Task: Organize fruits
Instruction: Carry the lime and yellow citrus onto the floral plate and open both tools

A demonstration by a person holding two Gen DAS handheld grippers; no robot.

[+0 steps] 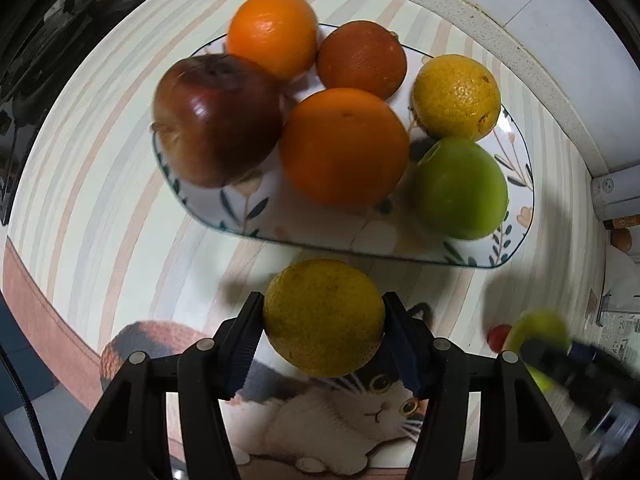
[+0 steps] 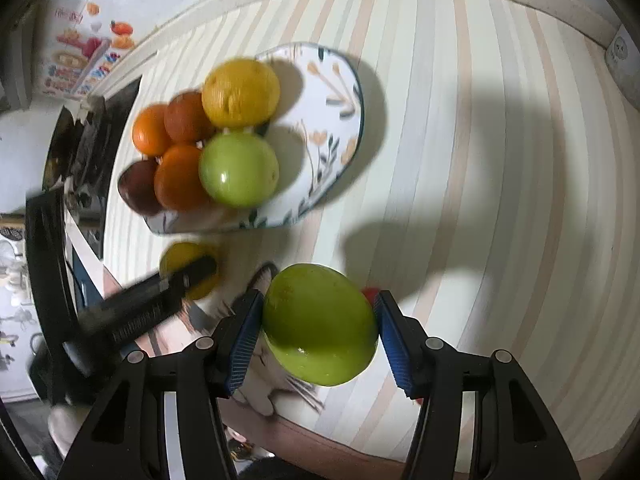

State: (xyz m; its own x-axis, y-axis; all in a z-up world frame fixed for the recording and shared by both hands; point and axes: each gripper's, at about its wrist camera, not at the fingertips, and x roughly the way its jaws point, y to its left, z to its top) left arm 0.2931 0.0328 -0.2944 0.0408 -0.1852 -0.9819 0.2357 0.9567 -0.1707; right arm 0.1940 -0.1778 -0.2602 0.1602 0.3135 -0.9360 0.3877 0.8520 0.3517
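Both grippers loaded beside the plate
Left gripper [image 1: 323, 320] clamps a yellow citrus [image 1: 324, 317]; right gripper [image 2: 320, 322] clamps a green apple [image 2: 320, 324]. Plate [image 1: 516, 184] ahead holds 6 fruits; a small red fruit [image 1: 498, 336] lies nearby.

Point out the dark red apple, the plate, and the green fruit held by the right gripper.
dark red apple [image 1: 216, 120], left wrist view, middle of its glossy skin
plate [image 2: 332, 80], right wrist view, bare floral inside
green fruit [image 2: 320, 328], right wrist view, centre, between the gripper's pads
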